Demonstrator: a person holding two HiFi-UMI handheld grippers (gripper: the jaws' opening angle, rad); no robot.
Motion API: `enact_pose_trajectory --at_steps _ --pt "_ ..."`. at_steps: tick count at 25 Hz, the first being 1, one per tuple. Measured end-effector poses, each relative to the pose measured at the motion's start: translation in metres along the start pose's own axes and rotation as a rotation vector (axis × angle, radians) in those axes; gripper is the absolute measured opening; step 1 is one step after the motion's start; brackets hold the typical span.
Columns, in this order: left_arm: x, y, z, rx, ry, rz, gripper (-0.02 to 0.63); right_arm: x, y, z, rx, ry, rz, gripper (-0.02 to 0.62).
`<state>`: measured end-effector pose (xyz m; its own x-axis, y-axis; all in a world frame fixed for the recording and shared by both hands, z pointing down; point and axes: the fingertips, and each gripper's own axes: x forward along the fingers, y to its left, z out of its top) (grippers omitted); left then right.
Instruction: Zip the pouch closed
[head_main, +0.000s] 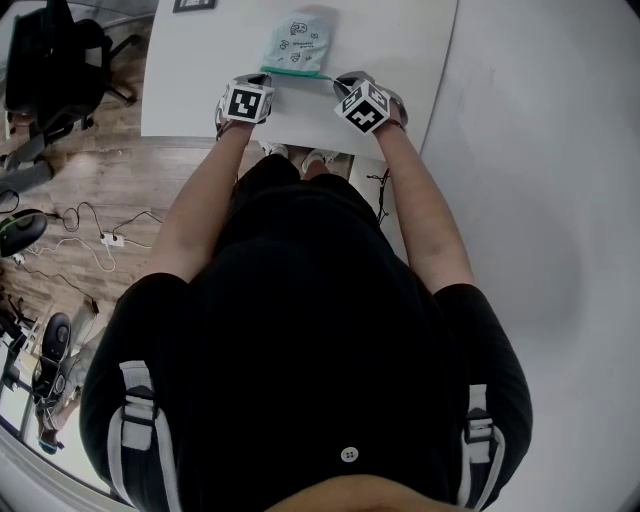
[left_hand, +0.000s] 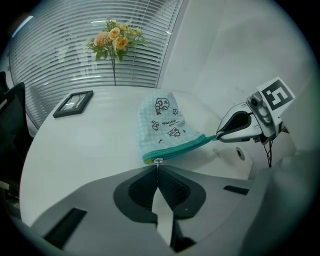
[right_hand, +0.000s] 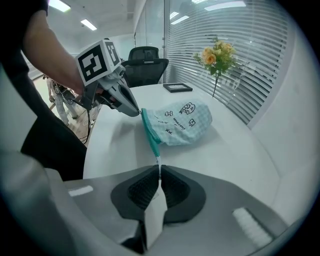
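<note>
Toward the near edge of the white table (head_main: 200, 95), the checked pouch (left_hand: 161, 125) is laid with its teal zip band (left_hand: 182, 148) drawn straight between the two grippers. The left gripper (left_hand: 158, 169) is clenched on the small metal zip pull (left_hand: 158, 161) at one end of the band. The right gripper (right_hand: 159, 169) is clamped on the tip of the band at the opposite end. Whether the teeth are meshed along the whole band cannot be told.

Trouble is judged most likely at the pull: it is small and thin, and it could be slipped out of the pads if it is dragged at an angle to the band. If the right-hand hold is slackened, the fabric could be bunched ahead of the slider, and the pouch dragged across the table rather than zipped. Fabric could also be caught in the teeth.

What is kept inside the pouch is hidden; it looks lightly puffed, and no more can be said. Farther back, a picture frame (left_hand: 73, 103) and a bunch of flowers (left_hand: 114, 40) are set well apart from the pouch.
</note>
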<state>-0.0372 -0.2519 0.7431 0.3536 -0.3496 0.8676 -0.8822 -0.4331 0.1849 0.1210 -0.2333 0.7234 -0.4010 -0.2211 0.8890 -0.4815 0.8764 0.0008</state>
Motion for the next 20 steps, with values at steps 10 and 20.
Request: enact_pose_trajectory --at_steps 10,20 --pt "0.008 -0.001 -0.01 0.019 0.054 -0.013 0.011 0.007 -0.008 -0.008 0.03 0.006 -0.009 0.025" --pt "0.01 -0.001 -0.014 0.034 0.079 -0.025 0.011 0.01 -0.012 -0.016 0.031 0.004 -0.015 0.049"
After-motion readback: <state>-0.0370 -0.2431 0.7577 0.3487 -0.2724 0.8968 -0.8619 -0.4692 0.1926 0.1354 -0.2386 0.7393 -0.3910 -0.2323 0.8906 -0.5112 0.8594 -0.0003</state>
